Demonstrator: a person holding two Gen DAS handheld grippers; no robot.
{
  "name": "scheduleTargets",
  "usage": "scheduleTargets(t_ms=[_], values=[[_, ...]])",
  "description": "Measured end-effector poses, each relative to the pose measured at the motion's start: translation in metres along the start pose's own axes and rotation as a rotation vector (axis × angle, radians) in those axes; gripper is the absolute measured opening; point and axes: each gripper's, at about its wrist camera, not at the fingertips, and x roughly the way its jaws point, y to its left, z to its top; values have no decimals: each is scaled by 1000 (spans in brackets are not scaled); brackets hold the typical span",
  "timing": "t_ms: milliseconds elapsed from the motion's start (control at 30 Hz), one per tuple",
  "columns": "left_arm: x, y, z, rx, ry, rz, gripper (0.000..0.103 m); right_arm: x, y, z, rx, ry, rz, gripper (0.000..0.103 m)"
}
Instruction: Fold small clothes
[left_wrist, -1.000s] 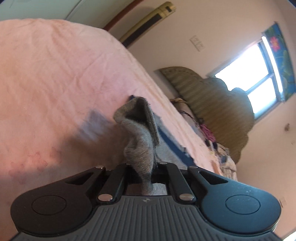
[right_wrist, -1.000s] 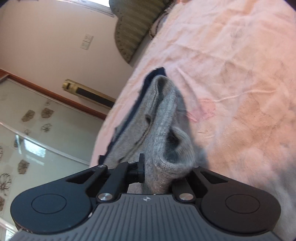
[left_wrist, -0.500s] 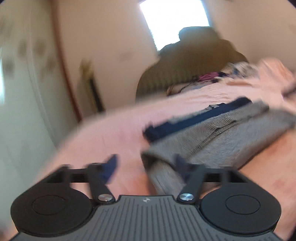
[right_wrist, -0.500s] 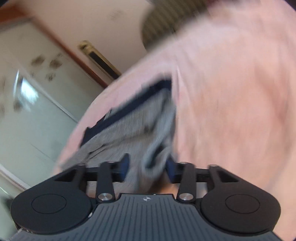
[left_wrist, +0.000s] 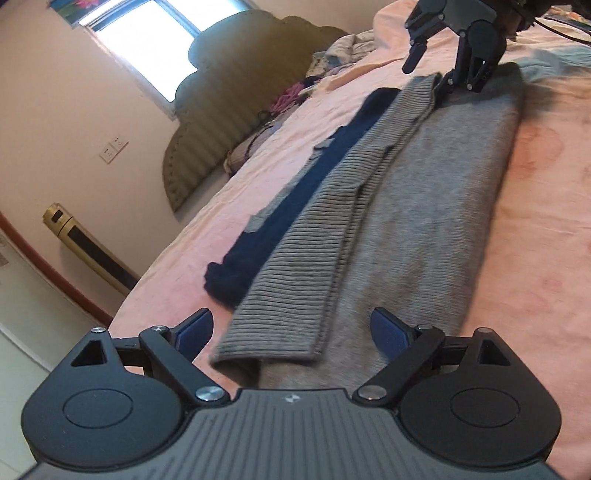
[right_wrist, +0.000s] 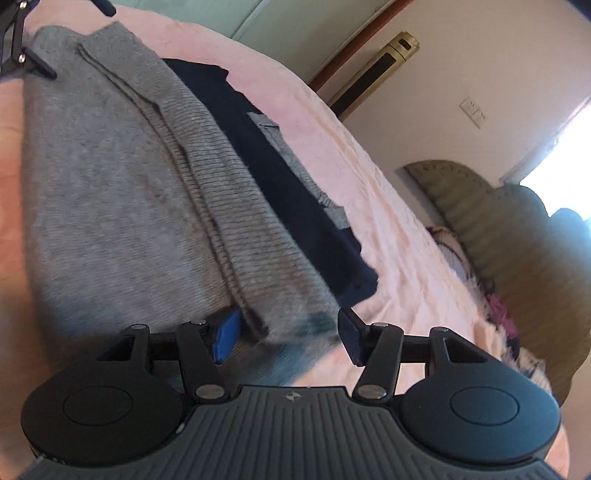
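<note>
A grey knitted garment (left_wrist: 424, 206) with a ribbed band and a navy part (left_wrist: 295, 206) lies folded flat on the pink bedsheet (left_wrist: 546, 258). My left gripper (left_wrist: 291, 332) is open at one end of it, jaws either side of the ribbed edge. My right gripper (right_wrist: 284, 332) is open at the other end, over the garment (right_wrist: 110, 192). It also shows in the left wrist view (left_wrist: 428, 70), open at the far end. The left gripper's fingertip (right_wrist: 40, 66) shows at the far corner in the right wrist view.
The bed's padded olive headboard (left_wrist: 221, 122) stands against the wall under a window. A pile of mixed clothes (left_wrist: 295, 92) lies by the headboard. A gold and black standing unit (left_wrist: 85, 243) is beside the bed's far edge.
Both grippers held the bunched grey garment lifted a second ago. They have laid it flat on the bed and opened, letting it go.
</note>
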Motion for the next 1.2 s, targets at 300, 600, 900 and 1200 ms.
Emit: scheduleTargets(t_ms=[300, 600, 900, 1200], values=[[4, -4, -12, 140, 41, 13, 51, 11, -4, 11, 20, 19, 57, 36], [7, -7, -14, 313, 42, -1, 53, 15, -3, 12, 15, 31, 70, 34], [22, -2, -5, 301, 49, -8, 52, 22, -13, 15, 77, 47, 91, 34], [20, -8, -11, 443, 85, -37, 53, 16, -10, 12, 58, 49, 103, 34]])
